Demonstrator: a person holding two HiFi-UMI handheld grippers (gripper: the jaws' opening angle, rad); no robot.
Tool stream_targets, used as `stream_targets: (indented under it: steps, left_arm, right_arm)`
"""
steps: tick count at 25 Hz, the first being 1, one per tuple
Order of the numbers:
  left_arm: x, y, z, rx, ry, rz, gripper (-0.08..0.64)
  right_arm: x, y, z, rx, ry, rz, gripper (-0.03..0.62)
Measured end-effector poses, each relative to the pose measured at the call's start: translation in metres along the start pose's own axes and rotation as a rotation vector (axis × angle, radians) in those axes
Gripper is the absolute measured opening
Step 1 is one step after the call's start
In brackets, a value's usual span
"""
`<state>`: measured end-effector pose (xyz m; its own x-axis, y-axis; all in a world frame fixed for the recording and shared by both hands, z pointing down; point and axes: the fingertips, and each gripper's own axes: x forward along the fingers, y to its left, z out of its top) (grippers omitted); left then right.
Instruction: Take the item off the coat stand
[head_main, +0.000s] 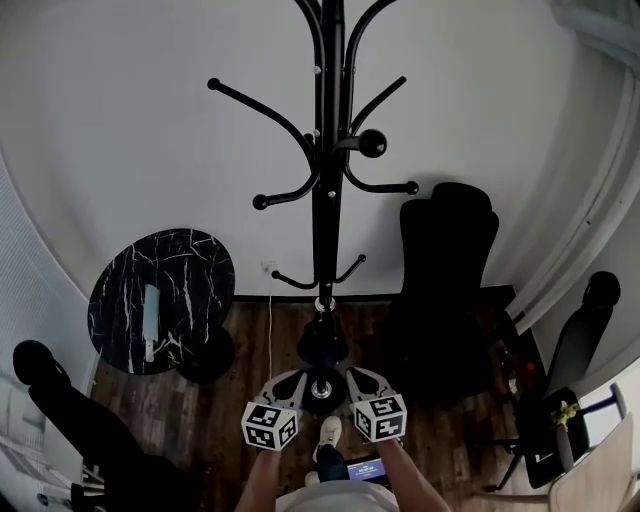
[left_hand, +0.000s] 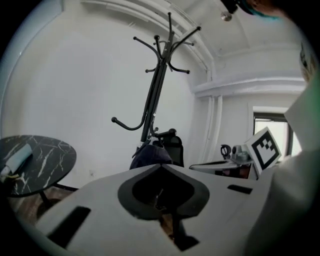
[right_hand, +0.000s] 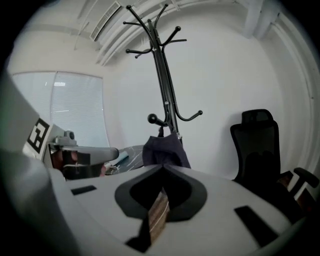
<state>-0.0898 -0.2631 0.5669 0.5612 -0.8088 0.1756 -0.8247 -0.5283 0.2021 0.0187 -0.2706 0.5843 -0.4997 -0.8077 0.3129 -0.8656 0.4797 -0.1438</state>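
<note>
Left gripper (head_main: 293, 381): jaws pressed together, nothing between them. Right gripper (head_main: 360, 379): jaws likewise closed and empty, close beside the left. Dark cloth item (right_hand: 162, 150): hanging low on the black coat stand (head_main: 325, 200), just ahead of both grippers' tips and between them, untouched. Round marble table (head_main: 190, 270): off to the left gripper's left. Black office chair (head_main: 445, 270): beyond the right gripper, to its right.

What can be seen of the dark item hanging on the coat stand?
The dark item looks like soft navy fabric, limp and widening downward. It hangs from a low hook of the black coat stand, close against the pole. Its lower edge is out of sight in the gripper views, and nothing else appears to touch it.
</note>
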Motion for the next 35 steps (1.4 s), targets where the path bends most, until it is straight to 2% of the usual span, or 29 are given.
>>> stream_targets:
  steps: [2, 6, 9, 14, 18, 23, 26, 29, 35]
  left_arm:
    - [-0.012, -0.007, 0.005, -0.028, -0.018, -0.010, 0.020]
    - [-0.025, -0.014, 0.012, -0.007, -0.040, 0.018, 0.020]
    - [-0.033, -0.017, 0.009, 0.016, -0.037, 0.057, 0.020]
    - [-0.049, -0.029, 0.000, 0.031, -0.019, 0.065, 0.020]
    - [-0.063, -0.034, -0.001, 0.008, -0.031, 0.098, 0.020]
    - [-0.079, -0.064, -0.010, -0.033, 0.004, 0.091, 0.020]
    - [-0.092, -0.085, -0.012, -0.005, -0.003, 0.112, 0.020]
    - [-0.113, -0.099, -0.017, 0.039, -0.001, 0.165, 0.020]
    - [-0.154, -0.126, -0.013, 0.040, -0.039, 0.216, 0.020]
  right_arm:
    - [-0.010, 0.009, -0.002, -0.027, 0.006, 0.004, 0.012]
    - [-0.032, 0.019, -0.003, -0.094, 0.010, -0.015, 0.012]
    - [-0.049, 0.017, -0.001, -0.090, -0.011, -0.043, 0.012]
    - [-0.061, 0.014, -0.004, -0.111, -0.002, -0.079, 0.012]
    - [-0.071, 0.024, -0.008, -0.097, -0.012, -0.056, 0.012]
    - [-0.100, 0.040, -0.006, -0.090, -0.027, -0.023, 0.012]
    - [-0.124, 0.044, -0.003, -0.089, -0.055, -0.023, 0.012]
    - [-0.151, 0.047, -0.008, -0.072, -0.069, -0.032, 0.012]
    - [-0.195, 0.059, -0.020, -0.054, -0.083, -0.017, 0.012]
